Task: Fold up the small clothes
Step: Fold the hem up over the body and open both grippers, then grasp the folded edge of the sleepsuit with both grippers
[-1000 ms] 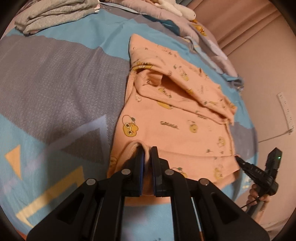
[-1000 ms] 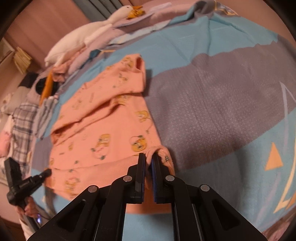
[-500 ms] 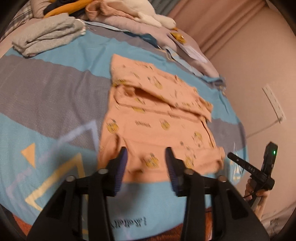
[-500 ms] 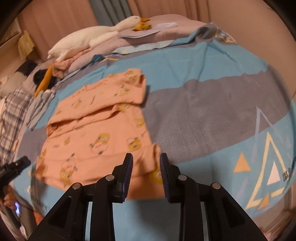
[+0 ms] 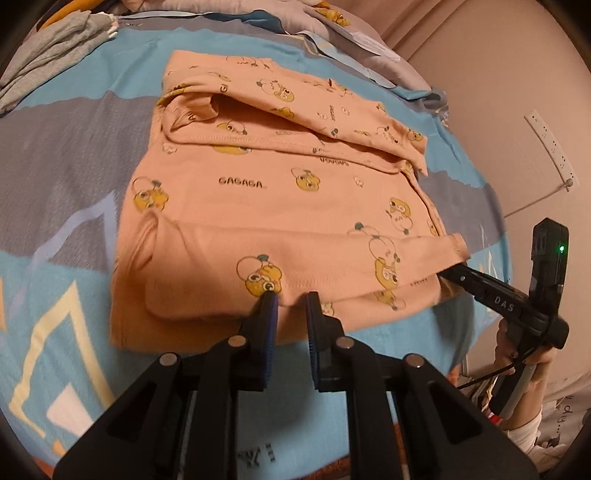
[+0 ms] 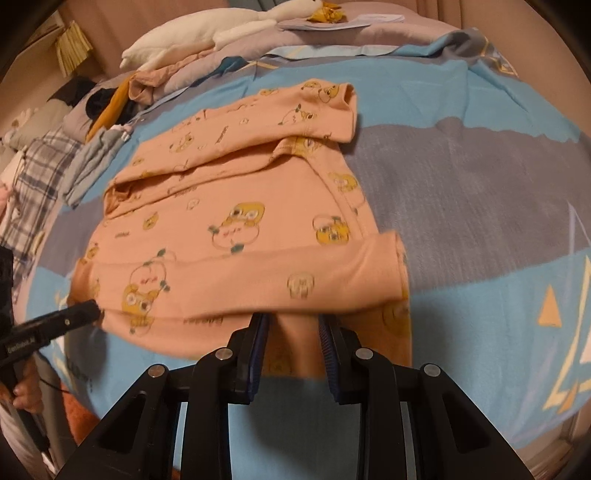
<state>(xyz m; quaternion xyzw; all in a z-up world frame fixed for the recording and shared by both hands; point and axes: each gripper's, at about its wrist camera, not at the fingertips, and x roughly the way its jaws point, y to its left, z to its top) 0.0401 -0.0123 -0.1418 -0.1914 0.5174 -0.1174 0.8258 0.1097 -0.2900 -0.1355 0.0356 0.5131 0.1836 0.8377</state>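
A small peach garment (image 5: pixel 266 206) printed with yellow cartoon ducks lies flat on the bed, partly folded, with a sleeve folded across its near edge and another fold across the far part. It also shows in the right wrist view (image 6: pixel 236 236). My left gripper (image 5: pixel 289 300) is open and empty, its fingertips at the garment's near edge. My right gripper (image 6: pixel 293 323) is open and empty, its fingertips just at the near hem. The right gripper also shows in the left wrist view (image 5: pixel 458 275) at the garment's right edge; the left one shows in the right wrist view (image 6: pixel 86 310).
The bed has a blue and grey patterned cover (image 5: pixel 55 166). Folded grey clothes (image 5: pixel 48 62) lie at the far left. Piled clothes, a plaid cloth (image 6: pixel 29 184) and a white plush goose (image 6: pixel 207 33) lie along the far side. A wall (image 5: pixel 517 92) stands to the right.
Both grippers were shut on the garment's near edge a second ago. They opened, let it go onto the bed, then moved in close to the near hem.
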